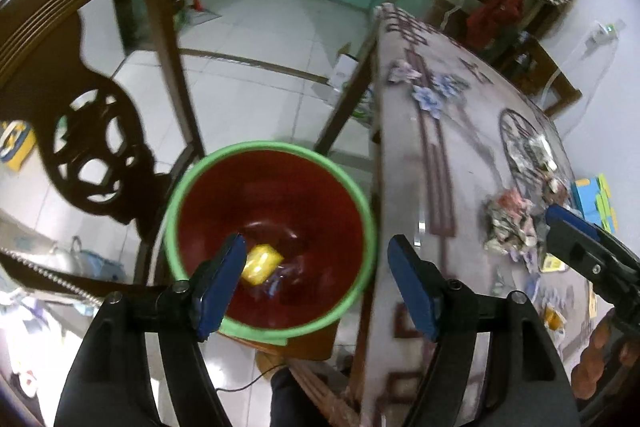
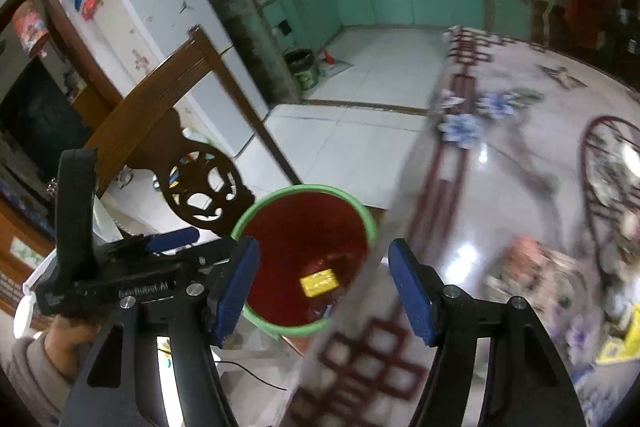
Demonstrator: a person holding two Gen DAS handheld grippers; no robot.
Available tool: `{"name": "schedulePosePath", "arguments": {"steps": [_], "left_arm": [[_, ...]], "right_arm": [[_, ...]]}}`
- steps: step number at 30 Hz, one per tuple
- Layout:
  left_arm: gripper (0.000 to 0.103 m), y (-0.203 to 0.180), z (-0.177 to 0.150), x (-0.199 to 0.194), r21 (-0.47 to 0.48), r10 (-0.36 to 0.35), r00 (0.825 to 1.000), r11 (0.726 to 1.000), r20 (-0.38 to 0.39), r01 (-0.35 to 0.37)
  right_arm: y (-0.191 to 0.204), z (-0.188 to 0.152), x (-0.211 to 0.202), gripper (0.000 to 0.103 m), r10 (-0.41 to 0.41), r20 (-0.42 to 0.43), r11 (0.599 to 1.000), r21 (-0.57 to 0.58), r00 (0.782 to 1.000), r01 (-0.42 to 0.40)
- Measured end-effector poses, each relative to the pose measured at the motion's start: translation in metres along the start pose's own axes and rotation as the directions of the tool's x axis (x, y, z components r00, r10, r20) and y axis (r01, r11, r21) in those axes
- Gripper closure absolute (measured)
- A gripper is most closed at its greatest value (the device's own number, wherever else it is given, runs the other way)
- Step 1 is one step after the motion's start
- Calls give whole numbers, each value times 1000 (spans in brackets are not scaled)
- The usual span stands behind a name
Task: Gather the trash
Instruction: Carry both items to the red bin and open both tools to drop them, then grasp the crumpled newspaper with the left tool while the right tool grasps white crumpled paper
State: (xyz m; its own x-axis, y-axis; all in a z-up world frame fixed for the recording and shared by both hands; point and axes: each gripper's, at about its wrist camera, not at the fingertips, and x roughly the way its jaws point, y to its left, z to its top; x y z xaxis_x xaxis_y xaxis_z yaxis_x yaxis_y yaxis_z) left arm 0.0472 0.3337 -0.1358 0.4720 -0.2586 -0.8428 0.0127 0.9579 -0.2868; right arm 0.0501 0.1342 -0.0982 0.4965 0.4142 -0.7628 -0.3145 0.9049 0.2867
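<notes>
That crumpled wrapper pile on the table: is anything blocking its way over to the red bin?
Nothing visible does. The crumpled wrapper pile lies on the table, and the red bin stands open-topped just past the table's edge. Only bare tabletop lies between them, and the bin's mouth is uncovered.

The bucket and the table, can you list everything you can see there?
Round plastic bucket: one, red inside with green rim, beside the table.
Yellow packet: one, in the bucket's bottom.
Patterned glossy table: one, grey with maroon designs, right.
Crumpled wrappers: several, mixed colours, on the table.
Carved wooden chair: one, dark brown, left of the bucket.
Left gripper: black, blue pads, open above the bucket.
Right gripper: same colours, open, empty.
</notes>
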Motion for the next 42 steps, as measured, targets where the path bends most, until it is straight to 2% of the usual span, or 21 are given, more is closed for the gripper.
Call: {"name": "schedulePosePath", "arguments": {"steps": [6, 10, 12, 14, 16, 19, 22, 25, 26, 27, 31, 35, 39, 41, 42], "left_arm": [[31, -46, -2, 5, 75, -45, 999, 996, -17, 46], [28, -81, -7, 8, 113, -61, 998, 992, -24, 63], [24, -97, -10, 11, 116, -63, 998, 991, -25, 65], [24, -115, -14, 15, 109, -61, 998, 992, -32, 64], [24, -135, -20, 18, 107, -67, 997, 992, -45, 72], [24, -165, -29, 21, 125, -53, 997, 990, -51, 59], [24, -189, -37, 28, 109, -47, 997, 993, -63, 54], [24, -205, -41, 35, 94, -32, 997, 995, -73, 39], [24, -212, -41, 38, 90, -23, 997, 995, -76, 30], [24, -217, -41, 40, 89, -19, 997, 996, -77, 26], [24, -234, -33, 49, 80, -6, 998, 997, -68, 11], [24, -246, -23, 76, 92, 42, 996, 995, -80, -34], [24, -246, -15, 107, 67, 86, 991, 995, -105, -79], [34, -246, -14, 116, 45, 88, 990, 996, -115, -83], [47, -246, -13, 119, 40, 92, 988, 995, -122, -88]], "right_arm": [[-66, -27, -55, 37, -144, 10, 986, 85, 989, 143], [-133, -44, -94, 32, -291, 3, 945, 156, 957, 287], [-165, -48, -110, 30, -343, 4, 924, 181, 939, 337], [-204, -49, -124, 27, -404, 0, 897, 193, 915, 397], [-239, -47, -130, 27, -436, -9, 881, 199, 900, 429], [-285, -45, -126, 27, -435, -34, 876, 214, 900, 432], [-328, -44, -110, 27, -393, -67, 885, 243, 917, 397], [-352, -45, -90, 28, -363, -98, 896, 237, 927, 376], [-356, -45, -83, 49, -360, -110, 899, 226, 926, 376], [-363, -45, -78, 75, -349, -133, 903, 218, 928, 371], [-374, -42, -88, 79, -274, -89, 925, 248, 958, 288], [-365, -38, -121, 80, -265, 6, 940, 225, 964, 257], [-353, -35, -144, 80, -250, 61, 954, 189, 966, 235], [-349, -33, -150, 80, -236, 70, 957, 189, 969, 219], [-349, -32, -151, 80, -234, 73, 957, 191, 969, 216]]}}
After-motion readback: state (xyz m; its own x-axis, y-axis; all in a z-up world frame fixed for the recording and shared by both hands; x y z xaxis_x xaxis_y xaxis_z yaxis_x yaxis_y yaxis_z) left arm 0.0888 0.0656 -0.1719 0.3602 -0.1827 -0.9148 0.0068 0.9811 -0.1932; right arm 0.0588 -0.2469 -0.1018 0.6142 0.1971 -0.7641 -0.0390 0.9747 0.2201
